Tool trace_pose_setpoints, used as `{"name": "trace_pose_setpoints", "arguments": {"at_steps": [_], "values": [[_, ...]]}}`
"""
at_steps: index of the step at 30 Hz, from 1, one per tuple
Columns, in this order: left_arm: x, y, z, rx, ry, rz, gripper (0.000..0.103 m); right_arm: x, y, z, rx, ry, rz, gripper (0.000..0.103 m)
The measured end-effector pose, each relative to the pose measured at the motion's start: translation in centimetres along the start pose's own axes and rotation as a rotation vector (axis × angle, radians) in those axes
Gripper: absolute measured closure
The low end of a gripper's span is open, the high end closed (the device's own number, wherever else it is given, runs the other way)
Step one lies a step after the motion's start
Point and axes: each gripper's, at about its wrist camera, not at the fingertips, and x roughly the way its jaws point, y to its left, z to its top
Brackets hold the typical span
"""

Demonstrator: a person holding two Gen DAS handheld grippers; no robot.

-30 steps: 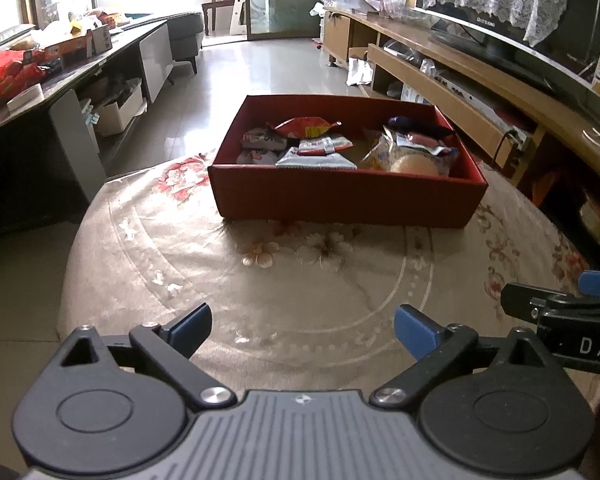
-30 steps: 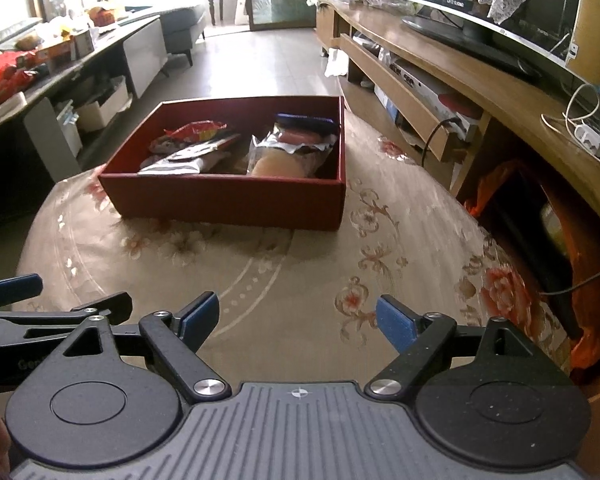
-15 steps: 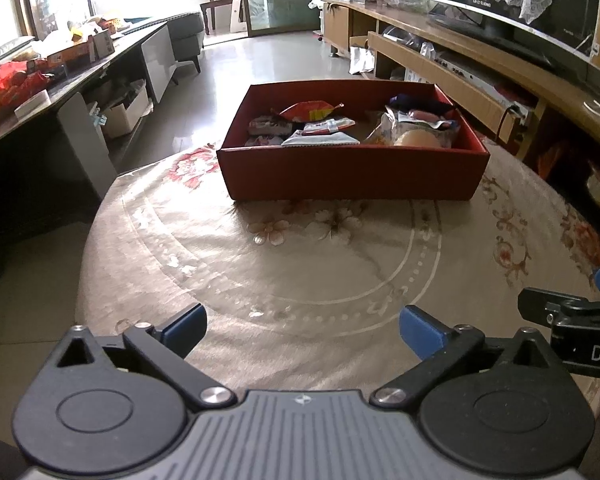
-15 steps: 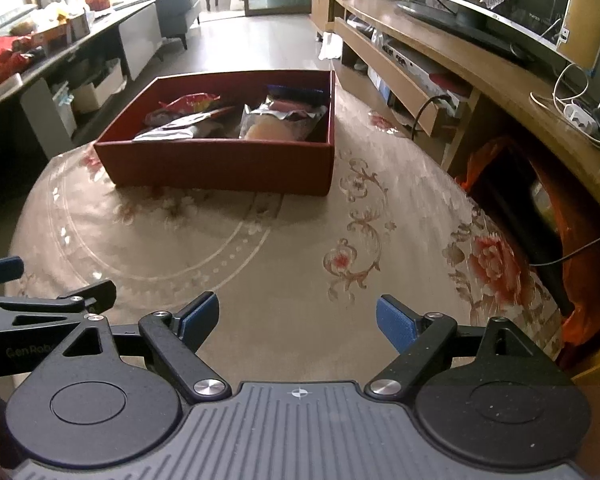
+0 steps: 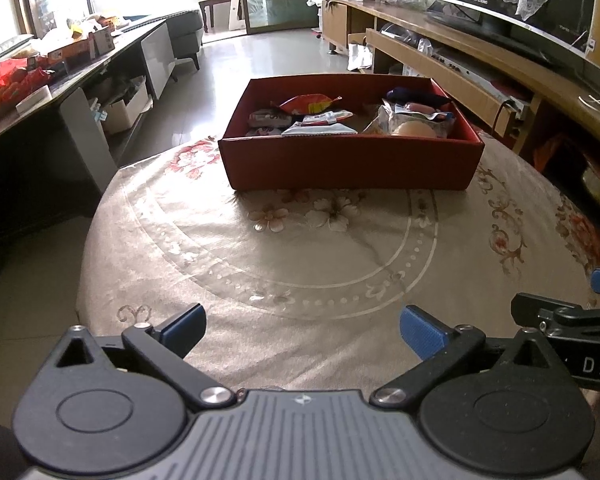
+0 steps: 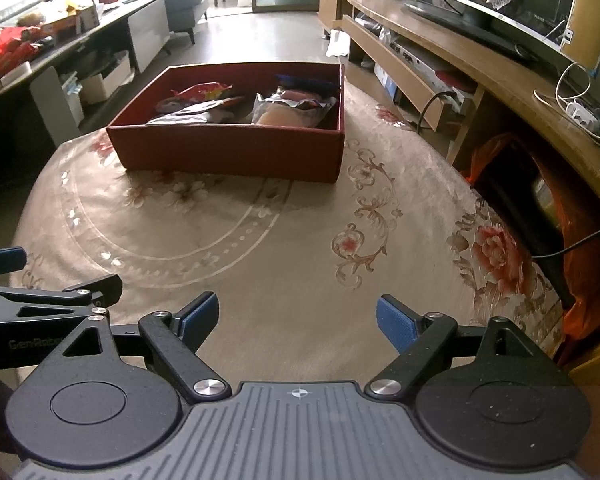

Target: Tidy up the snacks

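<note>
A red cardboard box stands on the far half of a round table with a floral cloth; it also shows in the right wrist view. Several snack packets lie inside it, among them an orange-red packet and a clear bag with a bun. My left gripper is open and empty near the table's near edge. My right gripper is open and empty beside it, to its right. Both are well short of the box.
A wooden TV bench with a television runs along the right. A dark counter with snacks and boxes runs along the left. An orange bag sits by the table's right edge. Tiled floor lies beyond the table.
Both grippers have drawn back from the box toward the table's near edge and risen a little. Both stayed open and empty. The box has not moved.
</note>
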Motion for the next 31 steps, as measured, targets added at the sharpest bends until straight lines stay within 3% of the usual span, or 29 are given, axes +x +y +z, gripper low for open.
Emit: {"name": "trace_pose_setpoints", "arguments": {"at_steps": [31], "values": [[-0.64,0.10,-0.55,0.008,-0.026,0.006,0.000,-0.48,0.33,-0.59,-0.003,0.001,0.006,0.013]]}}
